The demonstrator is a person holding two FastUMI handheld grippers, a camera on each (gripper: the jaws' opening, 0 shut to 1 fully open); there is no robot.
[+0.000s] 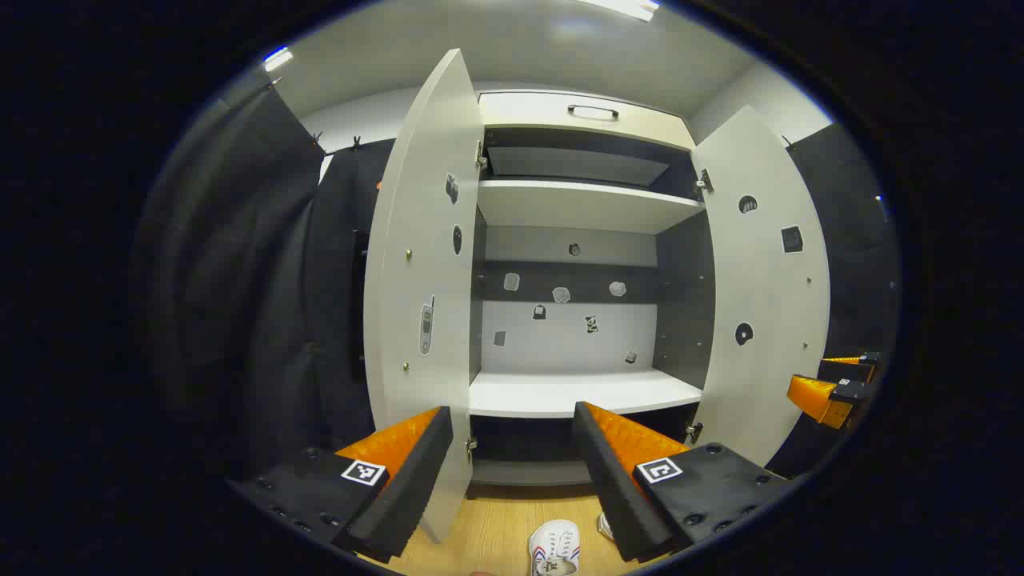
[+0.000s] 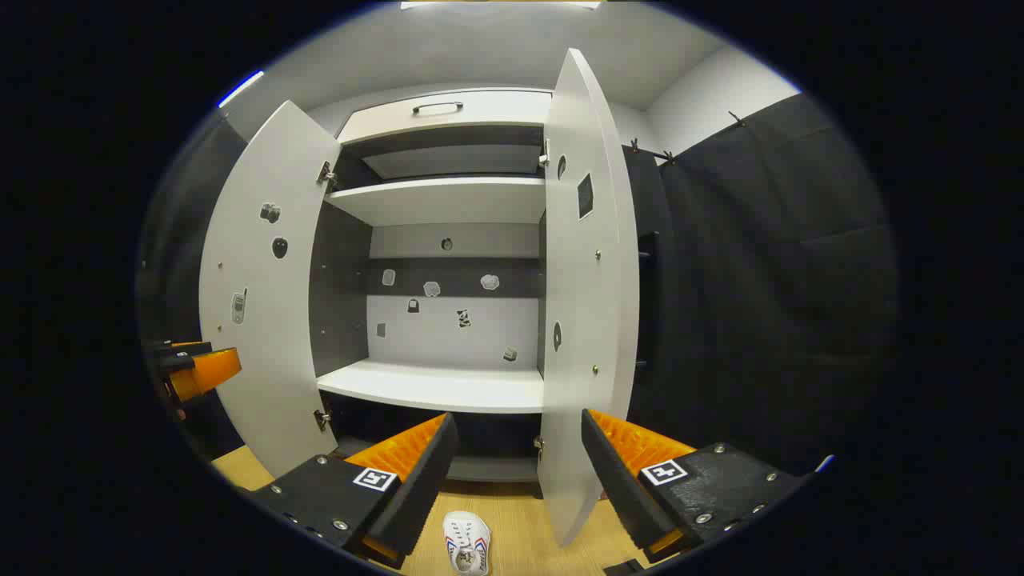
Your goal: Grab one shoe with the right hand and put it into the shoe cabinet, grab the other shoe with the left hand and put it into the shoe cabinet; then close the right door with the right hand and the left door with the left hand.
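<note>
Left gripper view first: my left gripper (image 1: 512, 472) hangs in front of the shoe cabinet (image 1: 584, 204) with its fingers spread wide and nothing between them. The left door (image 1: 424, 264) stands swung out just left of the cabinet opening, its free edge close beside my left finger, and the right door (image 1: 760, 288) stands out on the other side. Below the cabinet, on the wooden floor (image 1: 488, 528), a white shoe (image 1: 554, 549) lies toe toward the cabinet, with the edge of a second shoe (image 1: 606, 525) just right of it, mostly hidden behind my finger. Right gripper view: my right gripper (image 2: 516, 472) is likewise wide open and empty, and one white shoe (image 2: 467, 542) lies on the floor below the cabinet, between my fingers but lower than them. Neither shoe is in the cabinet yet, so I judge the step in hand to be the first grab with the right. To do it well I should tip the right gripper down, straddle the shoe across its narrow width near the middle, and close only when both fingers bracket it. Edges: from this side the right door's (image 2: 588, 320) lower corner hangs just right of the shoe, so I should descend left of that corner. Open room: the lower shelf (image 2: 432, 388) is bare and wide between the doors, a fair entry path.
</note>
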